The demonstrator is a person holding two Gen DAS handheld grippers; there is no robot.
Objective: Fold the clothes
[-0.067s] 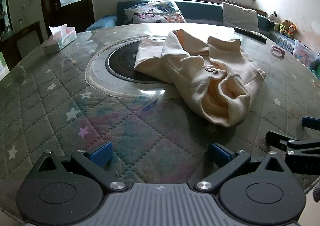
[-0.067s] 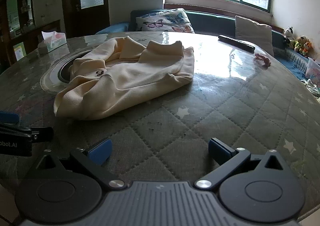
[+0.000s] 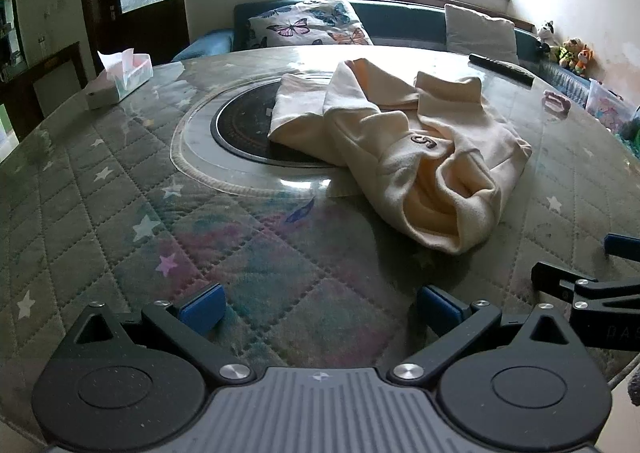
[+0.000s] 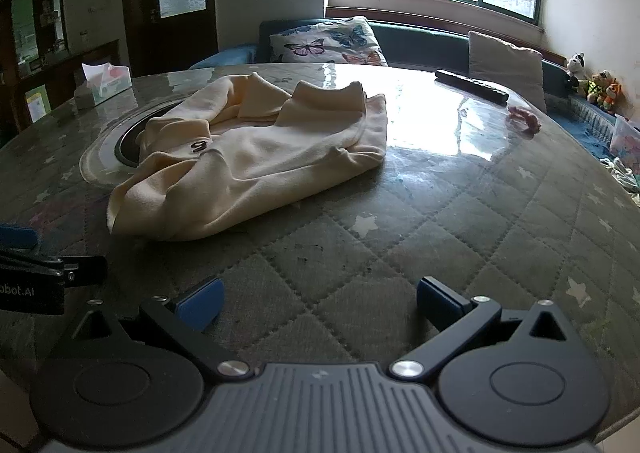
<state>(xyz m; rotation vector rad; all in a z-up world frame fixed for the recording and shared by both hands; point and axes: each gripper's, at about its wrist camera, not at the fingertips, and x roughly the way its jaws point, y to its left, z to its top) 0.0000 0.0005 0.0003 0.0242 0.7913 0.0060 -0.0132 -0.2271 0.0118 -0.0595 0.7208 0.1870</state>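
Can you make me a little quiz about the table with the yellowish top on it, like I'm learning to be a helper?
1. True or false: the left gripper is squeezing the cream sweatshirt.
2. What lies on the far side of the table, near the window? A) a remote control B) a banana C) a shoe
3. Fill in: the box at the table's left edge holds ____.

Key
1. False. Both the left gripper and the right gripper are open and apart from the sweatshirt.
2. A, the remote control.
3. Tissues; it is a tissue box.
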